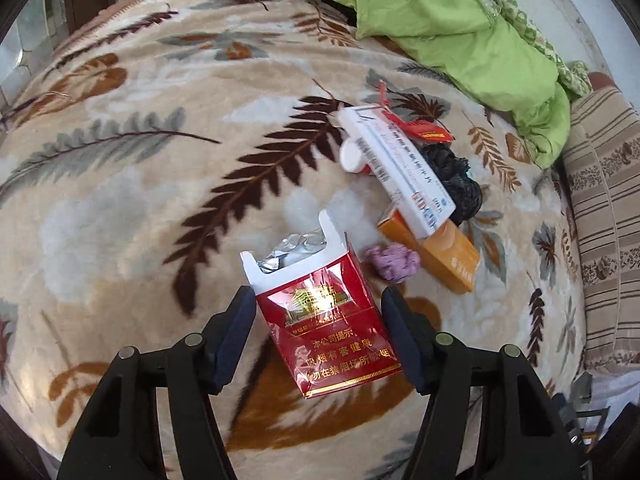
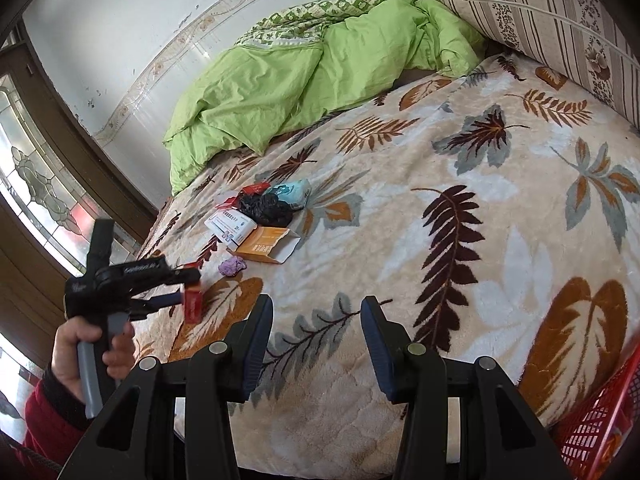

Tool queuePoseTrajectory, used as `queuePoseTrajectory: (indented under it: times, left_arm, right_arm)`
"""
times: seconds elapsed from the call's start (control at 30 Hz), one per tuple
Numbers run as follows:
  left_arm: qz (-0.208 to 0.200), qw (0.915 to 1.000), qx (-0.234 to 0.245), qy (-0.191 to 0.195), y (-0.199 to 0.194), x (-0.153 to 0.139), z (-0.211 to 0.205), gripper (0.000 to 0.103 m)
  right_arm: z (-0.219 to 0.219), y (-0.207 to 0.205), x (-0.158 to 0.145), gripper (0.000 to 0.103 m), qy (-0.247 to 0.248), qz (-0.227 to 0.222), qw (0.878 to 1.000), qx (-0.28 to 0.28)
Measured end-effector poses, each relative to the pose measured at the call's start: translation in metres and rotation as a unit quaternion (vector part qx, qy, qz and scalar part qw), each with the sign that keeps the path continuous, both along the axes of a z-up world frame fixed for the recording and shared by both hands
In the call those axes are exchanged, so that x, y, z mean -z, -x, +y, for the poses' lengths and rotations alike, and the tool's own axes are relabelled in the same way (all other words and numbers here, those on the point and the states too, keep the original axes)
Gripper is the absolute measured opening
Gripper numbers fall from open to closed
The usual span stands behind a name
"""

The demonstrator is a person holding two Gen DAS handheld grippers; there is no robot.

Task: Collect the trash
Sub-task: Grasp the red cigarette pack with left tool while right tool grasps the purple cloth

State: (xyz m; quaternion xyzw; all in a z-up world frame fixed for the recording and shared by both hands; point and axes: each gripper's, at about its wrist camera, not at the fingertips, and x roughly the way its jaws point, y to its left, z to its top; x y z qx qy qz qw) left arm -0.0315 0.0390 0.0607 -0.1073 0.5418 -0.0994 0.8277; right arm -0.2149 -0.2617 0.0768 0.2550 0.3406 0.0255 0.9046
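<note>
A red cigarette pack [image 1: 326, 320] with its lid open and foil showing sits between my left gripper's fingers [image 1: 319, 302]; the pads touch its two sides and it is lifted off the blanket. In the right wrist view the left gripper [image 2: 186, 290] holds the pack [image 2: 193, 302] above the bed's near left edge. More trash lies beyond: a white medicine box [image 1: 400, 172], an orange box [image 1: 436, 252], a purple paper wad [image 1: 394, 260], a black bag [image 1: 452, 176], red wrappers [image 1: 424, 128]. My right gripper [image 2: 317, 322] is open and empty over the blanket.
A leaf-patterned blanket [image 2: 460, 260] covers the bed. A green quilt [image 2: 300, 76] is bunched at the far side, a striped pillow [image 2: 540, 28] at the right. A red mesh basket [image 2: 600, 424] stands at the bed's near right corner. A blue packet [image 2: 294, 191] lies by the black bag.
</note>
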Motion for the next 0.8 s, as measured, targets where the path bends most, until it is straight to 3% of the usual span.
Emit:
queuePoseTrajectory:
  times: [0.2, 0.27, 0.33, 0.43, 0.53, 0.8]
  left_arm:
    - [-0.043, 0.9949, 0.014, -0.090, 0.022, -0.001, 0.003, 0.064]
    - [-0.052, 0.9897, 0.007, -0.133, 0.023, 0.005, 0.001, 0.064]
    - [-0.056, 0.9873, 0.002, -0.149, 0.020, 0.014, 0.002, 0.064]
    - [-0.053, 0.9887, -0.009, -0.140, 0.017, 0.024, 0.008, 0.063]
    - [-0.085, 0.9851, -0.025, -0.147, 0.020, 0.025, 0.013, 0.053]
    - [-0.102, 0.9870, -0.066, -0.105, 0.022, 0.021, 0.039, 0.051]
  right_arm:
    - [0.021, -0.017, -0.003, 0.049, 0.018, 0.015, 0.998, -0.059]
    - [0.032, -0.029, -0.005, 0.049, 0.013, 0.017, 0.996, -0.084]
    - [0.044, -0.041, -0.006, 0.048, 0.008, 0.021, 0.994, -0.103]
    - [0.070, -0.064, -0.009, 0.046, 0.009, 0.019, 0.991, -0.133]
    - [0.093, -0.090, -0.005, 0.046, 0.010, 0.025, 0.988, -0.151]
    - [0.128, -0.159, 0.026, 0.046, 0.031, 0.067, 0.984, -0.160]
